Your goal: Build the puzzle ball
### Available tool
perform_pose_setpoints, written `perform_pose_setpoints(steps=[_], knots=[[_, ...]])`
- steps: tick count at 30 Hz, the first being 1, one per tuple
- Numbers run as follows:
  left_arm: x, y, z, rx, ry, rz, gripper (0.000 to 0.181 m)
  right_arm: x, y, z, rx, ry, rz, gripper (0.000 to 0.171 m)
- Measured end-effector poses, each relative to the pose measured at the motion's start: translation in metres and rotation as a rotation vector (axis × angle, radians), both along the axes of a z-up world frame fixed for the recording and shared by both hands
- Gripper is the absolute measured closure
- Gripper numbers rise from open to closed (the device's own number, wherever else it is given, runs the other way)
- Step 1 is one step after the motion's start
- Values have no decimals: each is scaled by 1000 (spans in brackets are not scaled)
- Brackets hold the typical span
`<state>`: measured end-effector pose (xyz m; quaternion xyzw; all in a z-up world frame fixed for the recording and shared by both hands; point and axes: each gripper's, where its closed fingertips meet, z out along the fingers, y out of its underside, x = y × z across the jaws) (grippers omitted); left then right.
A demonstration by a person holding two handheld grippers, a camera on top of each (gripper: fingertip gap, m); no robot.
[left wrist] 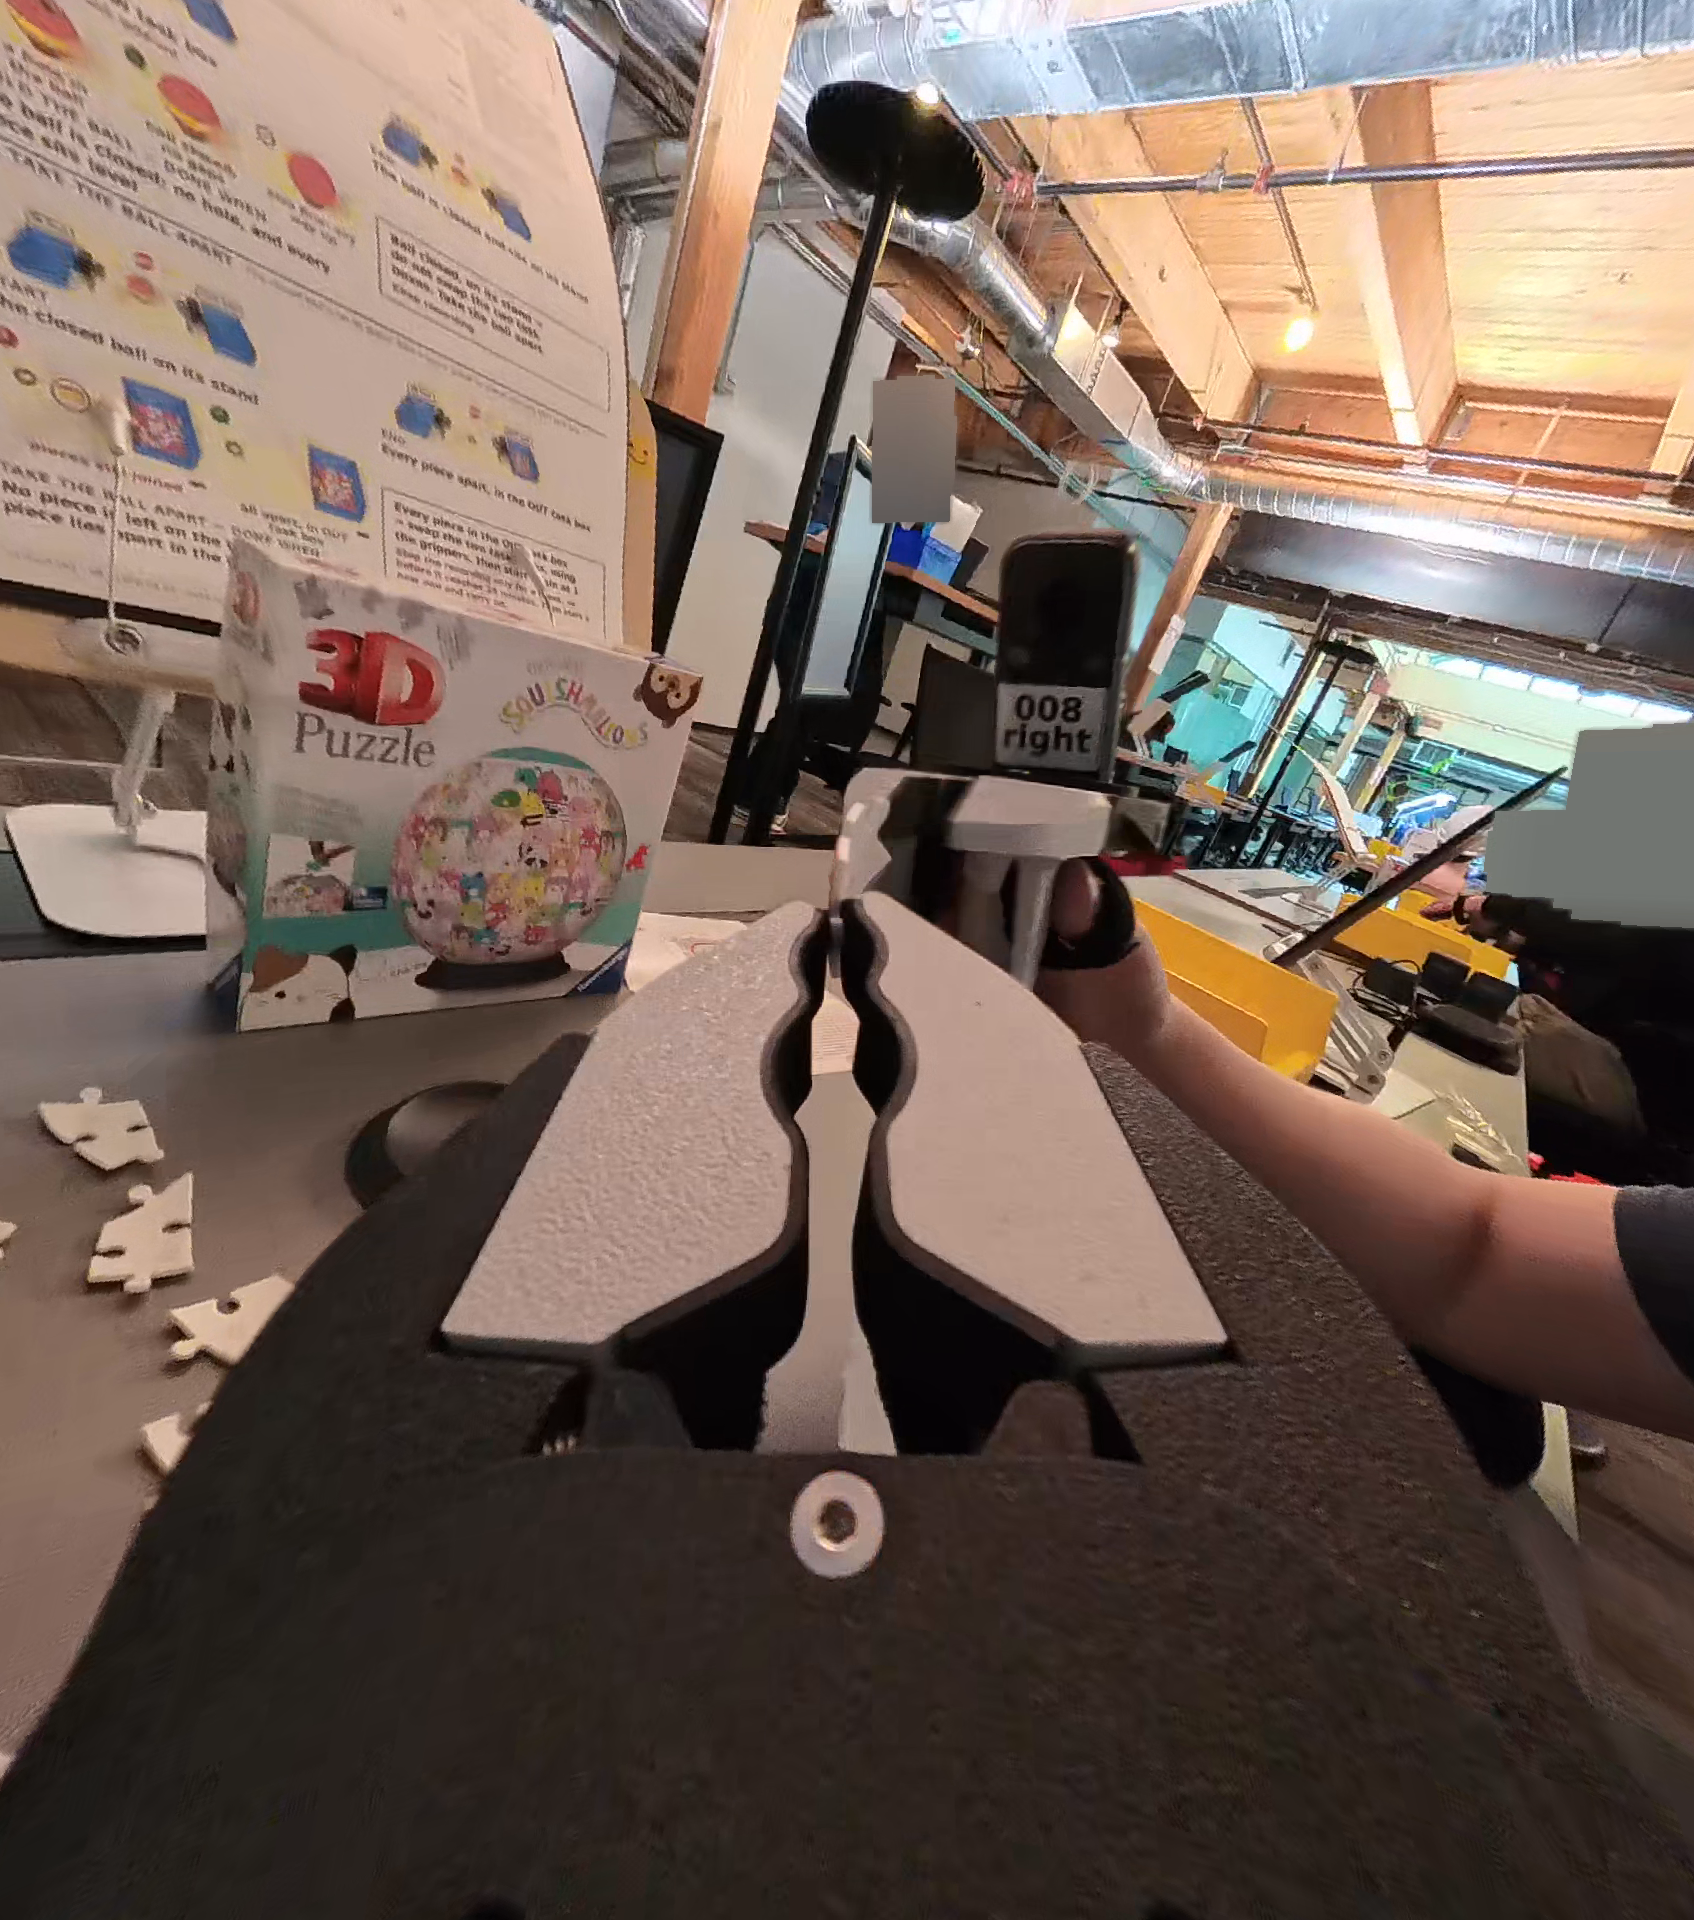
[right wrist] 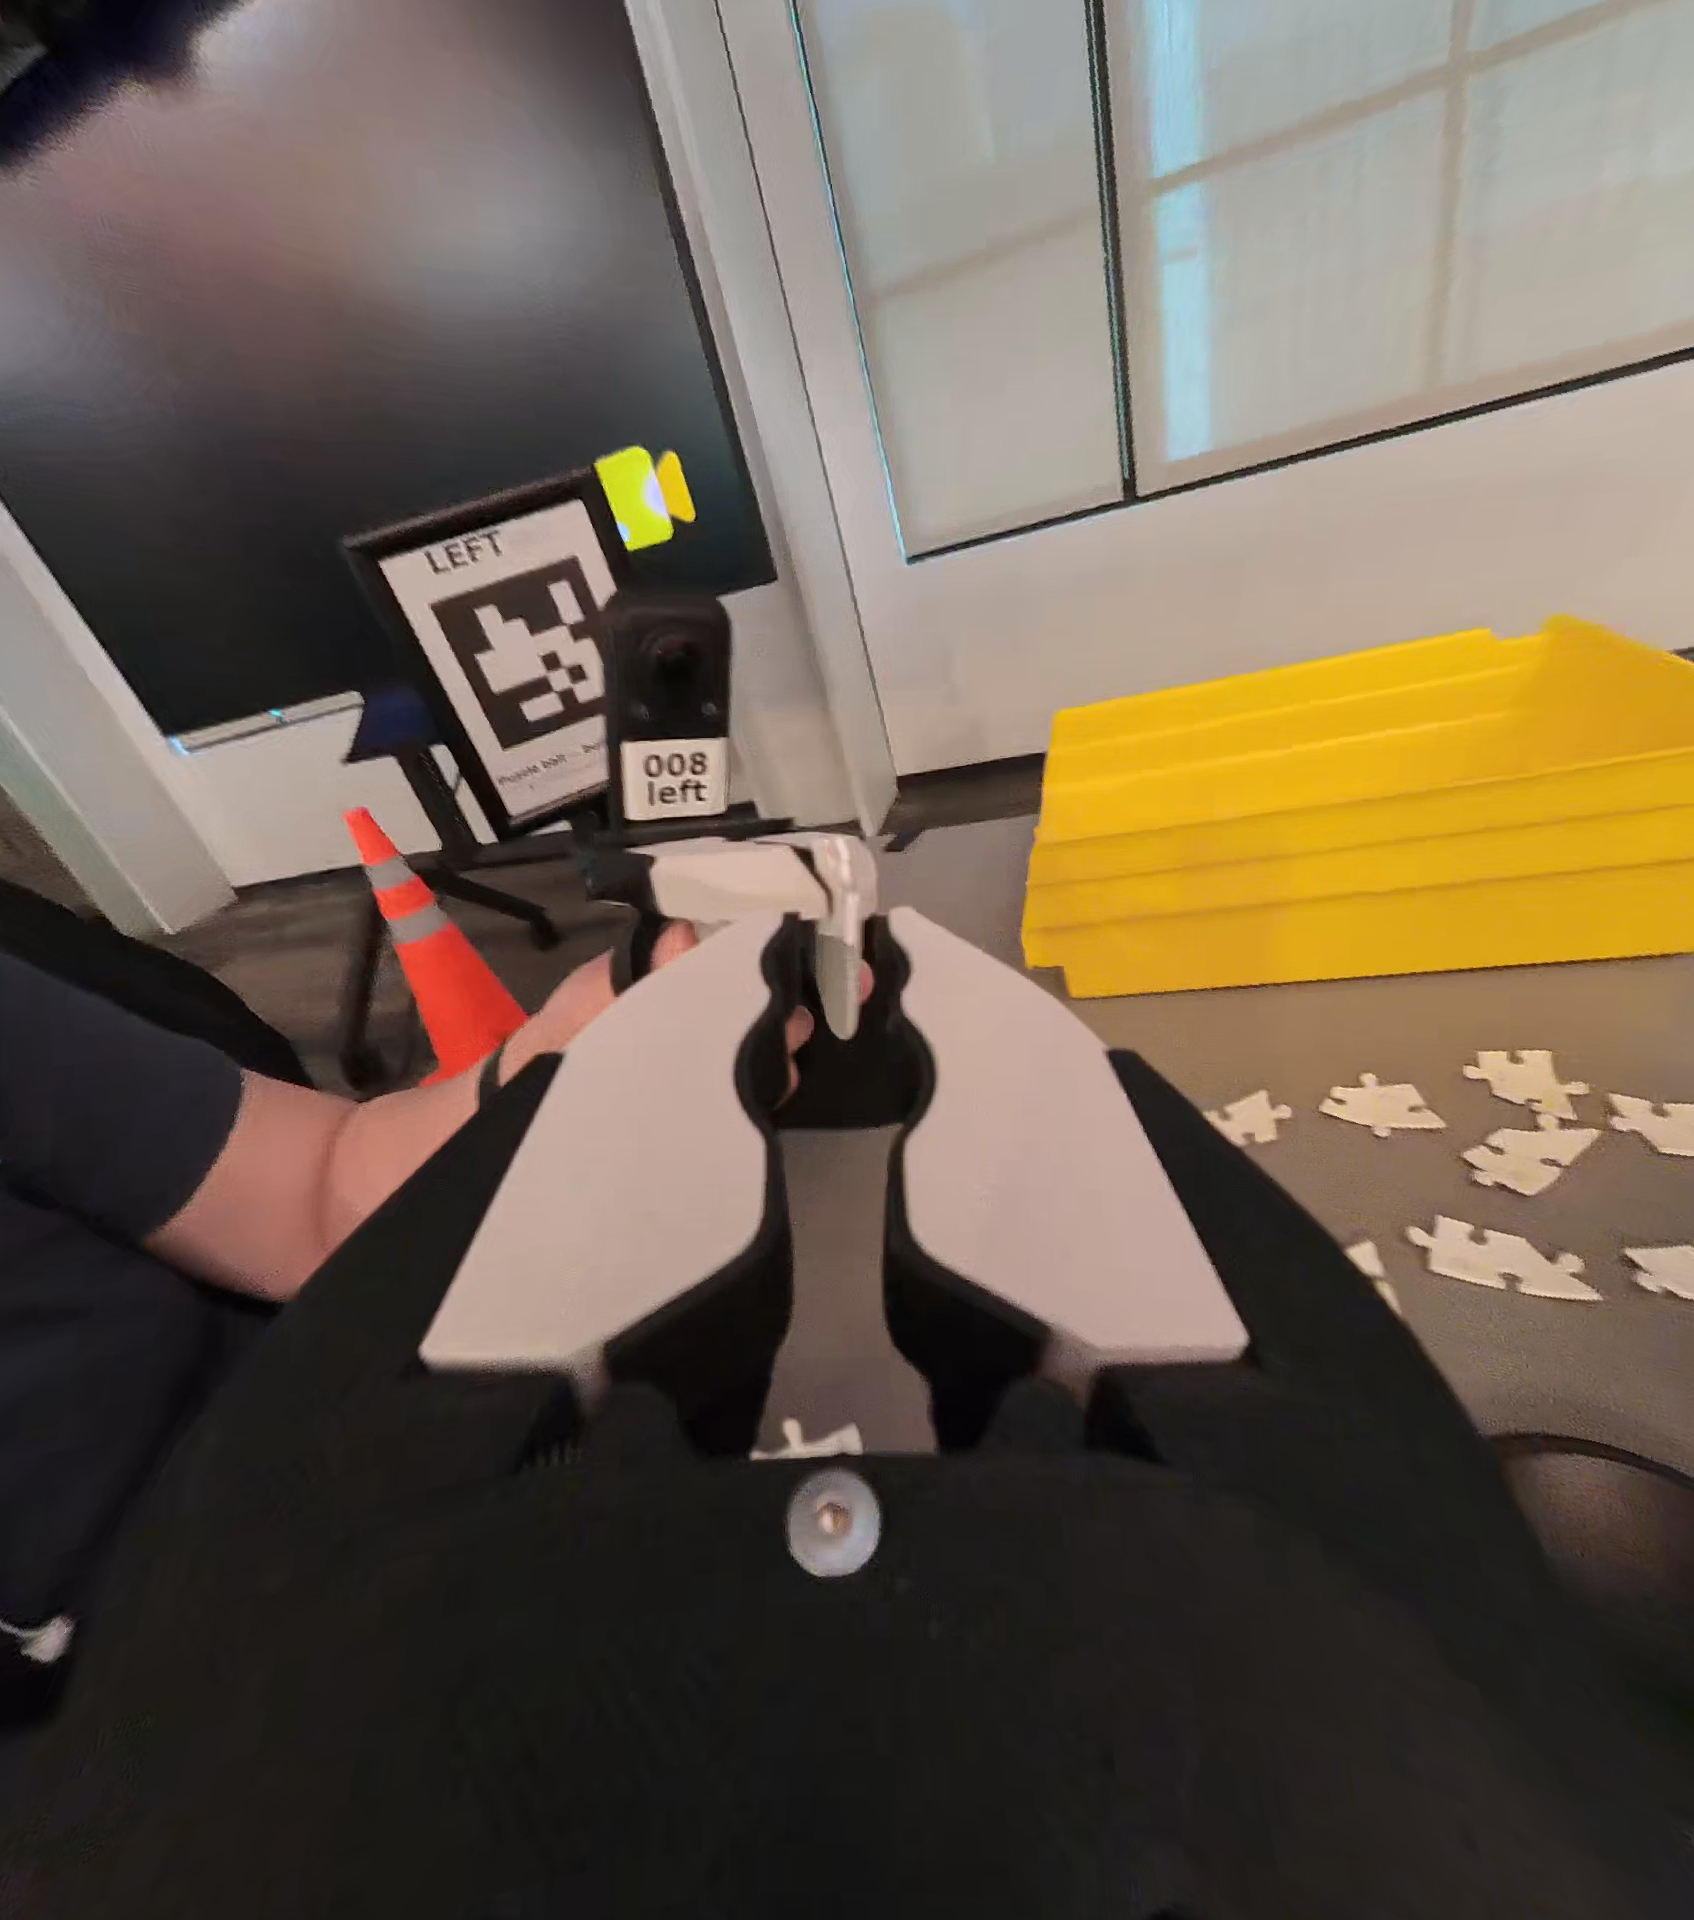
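1. Grey table (right wrist: 1290, 1382): landmark.
2. Puzzle box (left wrist: 438, 821): on table, far side.
3. Left gripper (left wrist: 835, 925), right gripper (right wrist: 838, 971): above table, each nearly closed, pinching a white puzzle piece (right wrist: 841, 961).
4. Loose pieces (right wrist: 1508, 1153): scattered on table. Advice: align tabs squarely, press gently.

Wooden ceiling beams (left wrist: 1383, 270), silver ducts (left wrist: 1009, 260), lamps lit. White-framed frosted windows (right wrist: 1342, 229); orange cone (right wrist: 427, 945) on grey floor.

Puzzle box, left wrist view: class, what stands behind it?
An instruction poster on a white stand stands behind the puzzle box; the box covers part of its lower edge.
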<state>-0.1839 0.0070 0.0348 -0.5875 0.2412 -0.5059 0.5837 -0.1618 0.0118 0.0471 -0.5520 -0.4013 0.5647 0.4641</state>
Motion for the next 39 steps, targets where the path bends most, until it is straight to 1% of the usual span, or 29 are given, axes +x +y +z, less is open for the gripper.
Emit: perform_pose_setpoints(steps=[2, 4, 9, 11, 13, 15, 17, 21, 23, 26, 30, 32, 35, 39], knots=[[5, -1, -2, -13, 8, -12, 179, 1, 5, -8, 39, -50, -42, 159], [7, 0, -5, -21, 18, -12, 179, 0, 1, -13, 66, -87, -16, 157], [11, -1, -5, -28, -18, -31, 179, -3, 2, -17, 28, -71, -6, 157], [15, -1, -8, -26, -9, -34, 179, -2, 0, -18, 34, -69, 14, 168], [18, -3, -10, -20, 0, -51, 179, 1, -1, -19, 60, -101, 26, 168], [24, -7, -21, -42, 59, -101, 177, 9, 0, -24, 71, -186, 46, 168], [26, -8, -37, -73, 140, -128, 156, 26, 1, -30, 24, -296, 79, 168], [27, -13, -72, -144, 266, -225, 151, 69, -3, -61, -120, -600, 114, 168], [32, -15, -87, -177, 320, -303, 149, 79, -12, -78, -177, -724, 139, 168], [42, -19, -103, -243, 373, -439, 141, 80, -24, -103, -187, -898, 142, 168], [49, -26, -105, -301, 336, -572, 136, 67, -41, -122, -219, -983, 128, 168], [47, -27, -107, -305, 330, -582, 136, 65, -45, -130, -231, -1023, 111, 168], [45, -28, -114, -330, 321, -583, 137, 60, -49, -140, -268, -1028, 96, 168], [49, -33, -127, -366, 379, -605, 137, 63, -48, -154, -237, -1114, 69, 168]])
